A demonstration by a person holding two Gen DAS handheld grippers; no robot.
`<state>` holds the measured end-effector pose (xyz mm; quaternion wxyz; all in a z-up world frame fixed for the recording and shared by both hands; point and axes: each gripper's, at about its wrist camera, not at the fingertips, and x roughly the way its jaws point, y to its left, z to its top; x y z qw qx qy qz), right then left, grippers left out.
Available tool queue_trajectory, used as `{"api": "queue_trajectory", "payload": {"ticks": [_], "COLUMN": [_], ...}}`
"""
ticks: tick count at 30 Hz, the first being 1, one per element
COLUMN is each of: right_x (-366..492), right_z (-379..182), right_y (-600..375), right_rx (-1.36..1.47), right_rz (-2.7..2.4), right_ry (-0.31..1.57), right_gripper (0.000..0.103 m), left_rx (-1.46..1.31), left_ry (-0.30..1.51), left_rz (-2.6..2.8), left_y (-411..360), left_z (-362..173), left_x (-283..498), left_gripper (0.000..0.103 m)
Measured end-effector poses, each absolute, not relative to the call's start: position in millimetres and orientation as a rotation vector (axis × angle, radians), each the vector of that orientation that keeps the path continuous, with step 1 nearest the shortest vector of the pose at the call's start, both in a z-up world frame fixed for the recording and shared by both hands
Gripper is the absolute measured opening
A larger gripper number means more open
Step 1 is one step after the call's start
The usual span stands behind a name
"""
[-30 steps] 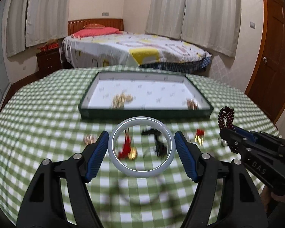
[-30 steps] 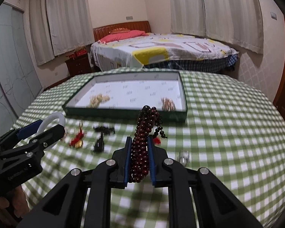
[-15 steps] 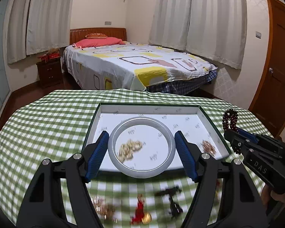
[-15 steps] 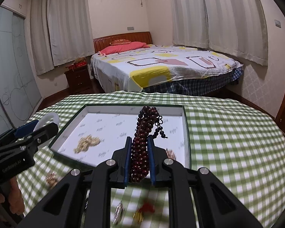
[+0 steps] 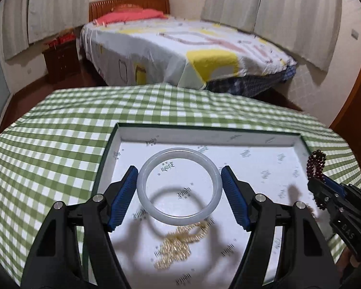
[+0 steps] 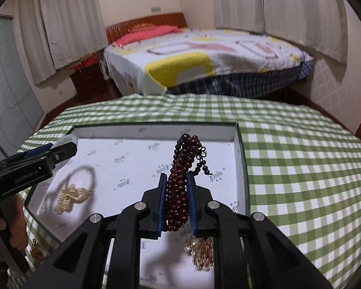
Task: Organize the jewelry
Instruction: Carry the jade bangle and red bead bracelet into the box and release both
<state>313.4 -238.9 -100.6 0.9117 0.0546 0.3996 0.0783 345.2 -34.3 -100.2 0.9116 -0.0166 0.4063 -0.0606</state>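
Step in hand, by my reading: carrying two pieces over the shallow white-lined box with dark green walls (image 5: pixel 303 144), ready to set them down.

Left gripper (image 5: pixel 179 193) is holding the pale translucent jade-like bangle (image 5: pixel 179 216) across its width, blue pads touching the rim at 9 and 3 o'clock. The bangle is hanging above the lining, casting a ring shadow below it.

Right gripper (image 6: pixel 177 203) is closing narrowly on the dark red beaded bracelet (image 6: pixel 180 183), strands bunched between the pads, a short tail dangling at 2 o'clock. It is hovering over the right half of the box.

Next move, as judged: lowering each piece to a bare patch of lining, then opening. The bangle needs steering clear of the pale gold bead chain (image 5: pixel 180 243) lying just below it at 6 o'clock.

Count:
- bangle: one
- red bead bracelet: one
- gold-coloured pieces in the box: two, the second being a rose-gold cluster (image 6: pixel 202 255) under the right gripper
- gold cluster on the green-and-white checked counter (image 6: pixel 300 168), outside the box: one (image 6: pixel 37 252)
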Motion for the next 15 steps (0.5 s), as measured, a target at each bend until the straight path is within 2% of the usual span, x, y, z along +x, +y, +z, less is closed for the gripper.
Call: {"api": "queue_trajectory", "payload": {"ticks": [15], "right_x": [340], "right_z": [-132], "right_y": [-238], "right_rx": [0.078], "right_rz": [0.132], "right_ry": [1.033], "right_gripper": [0.017], "left_rx": [0.045], "left_ry": [1.077], "left_rz": [-0.132], "left_y": [-43], "left_z": [-142], "left_x": [391], "left_gripper": [0.069]}}
